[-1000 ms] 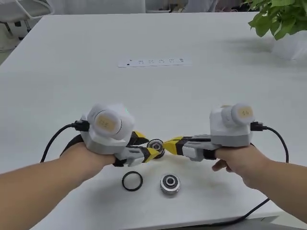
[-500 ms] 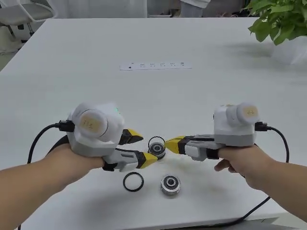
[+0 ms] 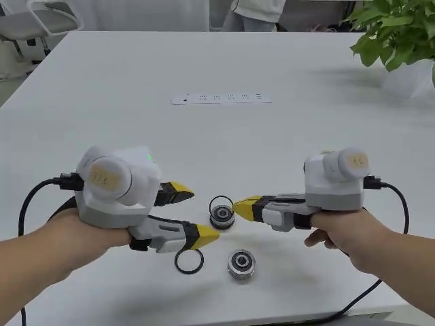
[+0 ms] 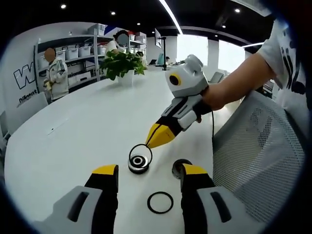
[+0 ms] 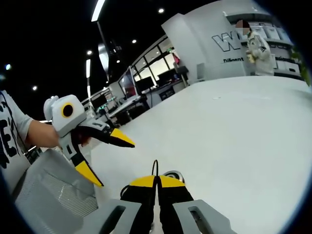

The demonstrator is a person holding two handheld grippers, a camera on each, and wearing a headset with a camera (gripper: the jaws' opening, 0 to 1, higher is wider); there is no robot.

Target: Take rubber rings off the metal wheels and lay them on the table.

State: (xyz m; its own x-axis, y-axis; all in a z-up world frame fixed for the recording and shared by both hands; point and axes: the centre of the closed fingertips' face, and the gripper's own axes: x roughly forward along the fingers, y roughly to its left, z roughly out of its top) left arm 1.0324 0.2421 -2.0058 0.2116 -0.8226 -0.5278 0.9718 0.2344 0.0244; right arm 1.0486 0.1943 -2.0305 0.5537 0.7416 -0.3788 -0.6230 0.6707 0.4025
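A metal wheel (image 3: 221, 217) (image 4: 138, 164) lies on the white table (image 3: 217, 142). My right gripper (image 3: 238, 206) (image 5: 157, 184) is shut on a thin black rubber ring (image 3: 220, 202) (image 4: 142, 149) (image 5: 155, 168) that stands up over this wheel. The left gripper (image 3: 194, 214) (image 4: 148, 173) is open, a little to the wheel's left, with nothing between its jaws. A loose rubber ring (image 3: 189, 260) (image 4: 160, 202) lies flat near the table's front edge. Beside it sits a second wheel (image 3: 240, 262) (image 4: 179, 165), which still wears its black ring.
A white power strip (image 3: 221, 98) lies mid-table, and a potted plant (image 3: 394, 30) stands at the far right. Cables trail from both grippers to the front edge. A mesh chair (image 4: 253, 146) stands close to that edge. People stand in the background.
The left gripper has drawn back to the left, away from the wheel, with its jaws wide. The right gripper has peeled the ring up off the wheel.
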